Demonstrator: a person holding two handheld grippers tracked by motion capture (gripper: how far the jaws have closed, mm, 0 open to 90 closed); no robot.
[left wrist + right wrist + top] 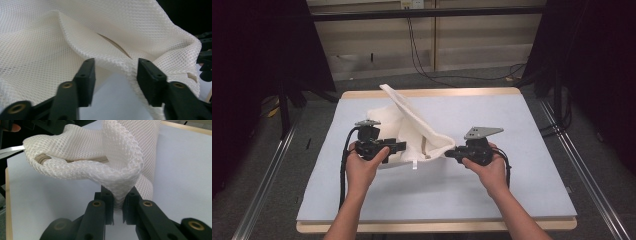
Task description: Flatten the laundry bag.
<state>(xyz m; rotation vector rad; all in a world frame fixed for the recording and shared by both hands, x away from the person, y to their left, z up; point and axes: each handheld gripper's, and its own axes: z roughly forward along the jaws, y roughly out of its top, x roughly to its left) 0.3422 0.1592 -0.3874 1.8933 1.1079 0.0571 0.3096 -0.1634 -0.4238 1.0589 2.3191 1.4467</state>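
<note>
Right gripper [118, 210] pinches mesh bag [412, 127] (left gripper [115, 75] agape).

The mesh bag [75, 37] is cut off by the left gripper view's edges; its folds hide the inside.

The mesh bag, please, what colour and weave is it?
White, open honeycomb mesh bag; right gripper view shows it best.

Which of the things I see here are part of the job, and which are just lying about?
In use:
white mesh bag
right claw, pinching the bag
left claw, open at the bag
table

Lying about:
black cables on the floor
</note>
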